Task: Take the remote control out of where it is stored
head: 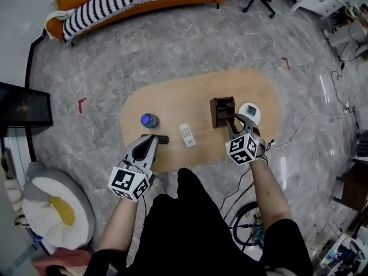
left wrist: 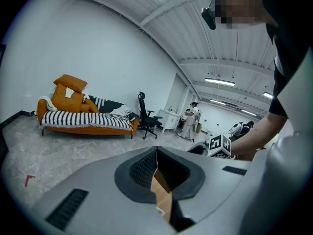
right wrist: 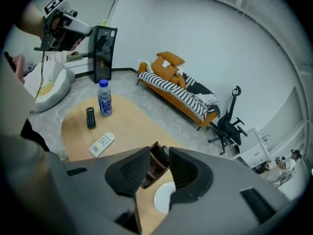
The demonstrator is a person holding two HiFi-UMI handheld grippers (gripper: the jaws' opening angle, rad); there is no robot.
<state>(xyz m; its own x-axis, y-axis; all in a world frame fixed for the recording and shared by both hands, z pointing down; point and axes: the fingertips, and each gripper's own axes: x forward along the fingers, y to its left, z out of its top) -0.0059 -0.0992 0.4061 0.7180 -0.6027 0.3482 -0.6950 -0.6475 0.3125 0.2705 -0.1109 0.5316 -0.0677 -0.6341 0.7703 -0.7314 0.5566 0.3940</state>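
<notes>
Currently left claw (head: 153, 140) clenched, right claw (head: 237, 119) released over oval wooden table (head: 172, 96).

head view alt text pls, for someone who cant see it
From above, a person holds the left hand-held gripper and right hand-held gripper over an oval wooden table. On it: black remote, white remote, bottle, brown organizer, white disc.

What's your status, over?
Left gripper shut, empty. Right gripper open, by brown organizer. White remote and black remote on table. Nothing in the way.
</notes>
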